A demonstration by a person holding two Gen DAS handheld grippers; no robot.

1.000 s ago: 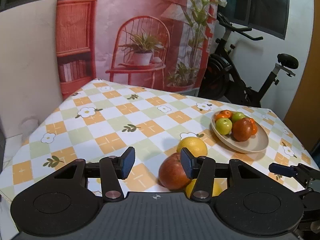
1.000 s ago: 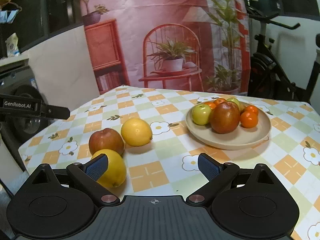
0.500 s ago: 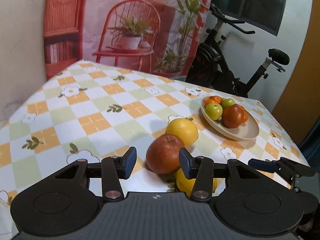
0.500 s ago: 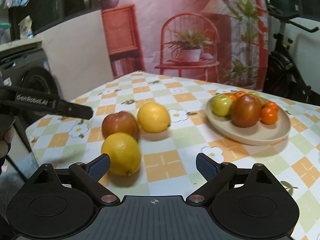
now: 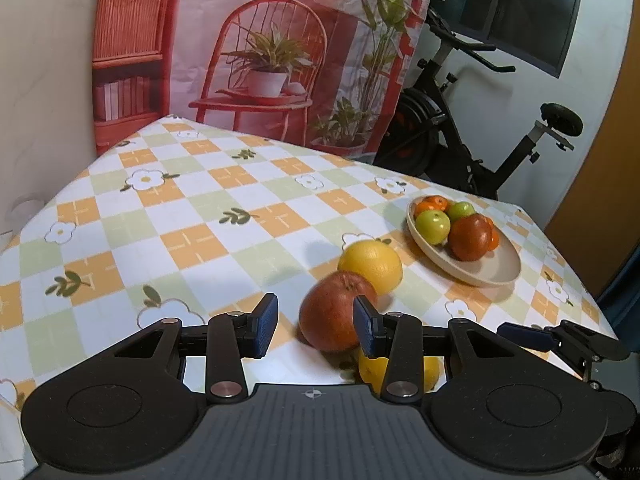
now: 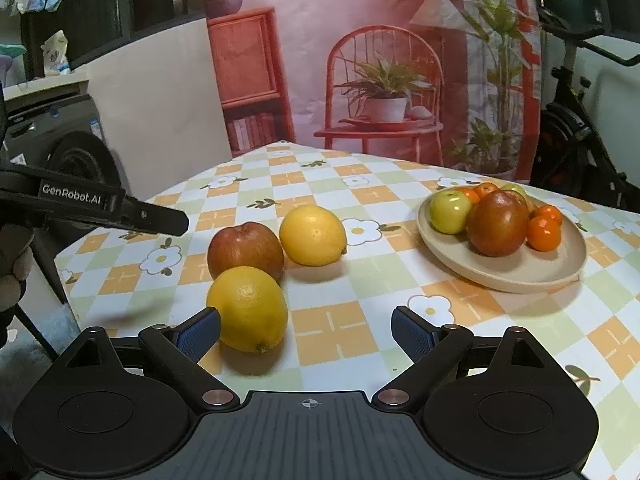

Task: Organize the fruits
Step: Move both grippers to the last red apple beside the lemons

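Left wrist view shows the left hand-held gripper (image 5: 316, 325) with its jaws apart and empty, now lower and nearer the round red-brown apple (image 5: 334, 312) than a second ago; the apple sits just ahead of the right blue pad (image 5: 363, 325) and partly behind it, not yet between the two pads. Just beyond the apple lies a yellow round citrus fruit (image 5: 371, 261), and a second yellow citrus fruit (image 5: 430, 372) is mostly hidden under the gripper's right finger. Right wrist view shows the right hand-held gripper (image 6: 306, 334) spread wide and holding nothing, having swung closer to that nearer citrus fruit (image 6: 247, 307), which now rests beside its left blue pad (image 6: 200, 334). All three loose fruits sit clustered on the checked flower-print counter (image 6: 332, 332), well apart from the beige shallow plate (image 6: 508, 276) that already carries green apples, a dark red apple and small oranges. Both grippers closing in suggests the picking step is beginning; the loose fruits probably belong on the plate, and none is lifted yet.
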